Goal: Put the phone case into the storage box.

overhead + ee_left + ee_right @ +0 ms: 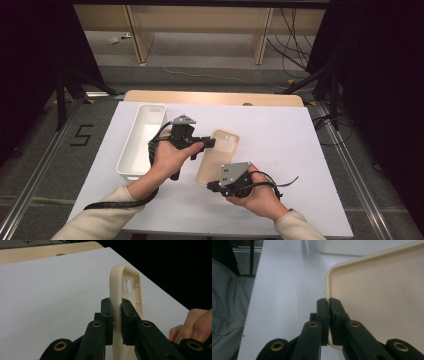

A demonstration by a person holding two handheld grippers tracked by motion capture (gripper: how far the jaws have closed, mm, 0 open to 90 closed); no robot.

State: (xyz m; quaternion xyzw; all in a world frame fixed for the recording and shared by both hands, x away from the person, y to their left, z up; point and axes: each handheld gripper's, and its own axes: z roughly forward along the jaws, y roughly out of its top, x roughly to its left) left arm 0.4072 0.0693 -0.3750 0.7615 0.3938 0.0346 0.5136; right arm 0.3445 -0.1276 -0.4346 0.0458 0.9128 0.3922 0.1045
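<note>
The cream phone case [218, 156] sits near the middle of the white table top [300, 150], just right of the white bin [142, 140], held between both tools. Its long axis runs from the person's side away toward the far edge, tilted slightly right, with the camera cut-out end farthest from the person. In the left gripper view the case [125, 290] appears edge-on, its hollow side turned to the right of that picture.

The left gripper [210, 143] pinches the case's side wall near the far end, its jaws pressed onto the rim from both sides. The right gripper [212, 186] clamps the near corner; in the right gripper view its jaws are squeezed almost together on the thin edge [328, 293].

The step in hand looks like a two-point hold for lifting or turning the case. To do it well, both hands should probably move together and at one pace, so the soft shell is neither twisted nor pulled out of the narrow corner grip. Keeping the bin clear of the left forearm would also help.
</note>
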